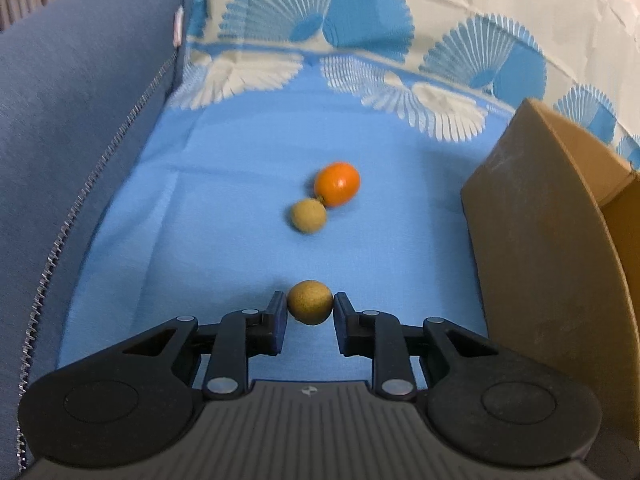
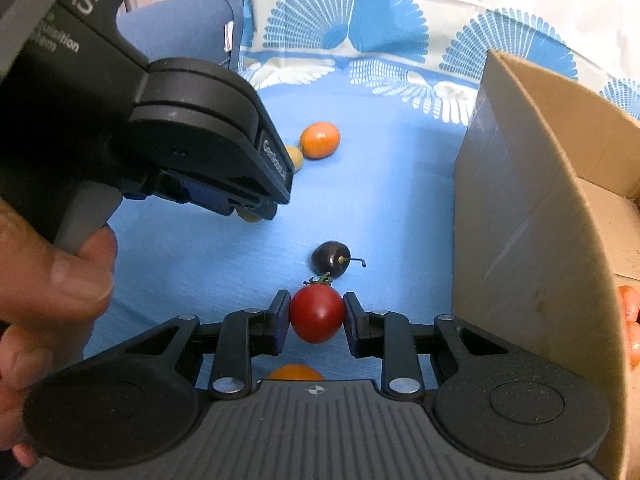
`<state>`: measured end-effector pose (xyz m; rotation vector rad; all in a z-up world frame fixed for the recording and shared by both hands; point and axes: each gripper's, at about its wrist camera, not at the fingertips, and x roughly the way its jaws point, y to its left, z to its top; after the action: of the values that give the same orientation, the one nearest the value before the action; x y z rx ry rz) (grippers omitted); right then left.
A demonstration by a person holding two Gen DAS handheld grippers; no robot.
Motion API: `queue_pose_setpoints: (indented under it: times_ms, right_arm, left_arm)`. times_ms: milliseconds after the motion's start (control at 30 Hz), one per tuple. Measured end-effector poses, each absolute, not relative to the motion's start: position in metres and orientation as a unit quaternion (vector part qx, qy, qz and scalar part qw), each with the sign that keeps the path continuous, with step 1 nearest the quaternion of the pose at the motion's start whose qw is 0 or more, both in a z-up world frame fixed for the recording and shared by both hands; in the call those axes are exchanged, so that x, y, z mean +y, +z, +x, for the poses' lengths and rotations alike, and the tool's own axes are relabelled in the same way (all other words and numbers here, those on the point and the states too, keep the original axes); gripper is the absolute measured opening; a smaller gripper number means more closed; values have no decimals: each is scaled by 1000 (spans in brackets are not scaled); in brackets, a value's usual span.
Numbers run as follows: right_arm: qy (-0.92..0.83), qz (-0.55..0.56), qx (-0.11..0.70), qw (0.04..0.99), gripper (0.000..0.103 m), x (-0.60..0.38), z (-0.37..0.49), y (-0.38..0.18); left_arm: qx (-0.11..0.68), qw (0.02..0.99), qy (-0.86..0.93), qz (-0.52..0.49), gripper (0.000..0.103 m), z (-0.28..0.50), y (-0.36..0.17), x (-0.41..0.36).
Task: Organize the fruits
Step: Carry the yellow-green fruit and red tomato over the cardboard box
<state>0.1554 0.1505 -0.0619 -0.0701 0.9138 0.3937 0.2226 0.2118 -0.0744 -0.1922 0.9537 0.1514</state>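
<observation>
My left gripper (image 1: pixel 310 308) is shut on a small tan round fruit (image 1: pixel 309 302) just above the blue cloth. Farther ahead lie a second tan fruit (image 1: pixel 308 216) and an orange kumquat (image 1: pixel 337 183), touching. My right gripper (image 2: pixel 316 314) is shut on a red cherry tomato (image 2: pixel 317 314) with a green stem. A dark cherry (image 2: pixel 330 259) lies just beyond it. The left gripper (image 2: pixel 252 210) shows in the right wrist view at upper left, with the kumquat (image 2: pixel 320 140) behind it. An orange fruit (image 2: pixel 295 372) peeks out under my right gripper.
An open cardboard box (image 1: pixel 560 216) stands at the right, also in the right wrist view (image 2: pixel 532 208). A blue zipped cushion (image 1: pixel 72 128) lines the left side. The blue cloth (image 1: pixel 224 200) with a fan-pattern border covers the surface.
</observation>
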Motion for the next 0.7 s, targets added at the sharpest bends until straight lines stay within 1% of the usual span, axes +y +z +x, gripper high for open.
queue_pose_setpoints:
  times_ms: [200, 467, 700]
  right_arm:
    - [198, -29, 400, 894, 29, 142, 141, -43]
    - [206, -19, 289, 935, 30, 115, 106, 3]
    - [174, -15, 199, 964, 29, 70, 78, 35]
  left_arm:
    - [390, 912, 82, -98, 27, 202, -45, 211]
    - [246, 964, 56, -81, 27, 145, 11, 185]
    - [217, 970, 34, -105, 27, 115, 25, 168]
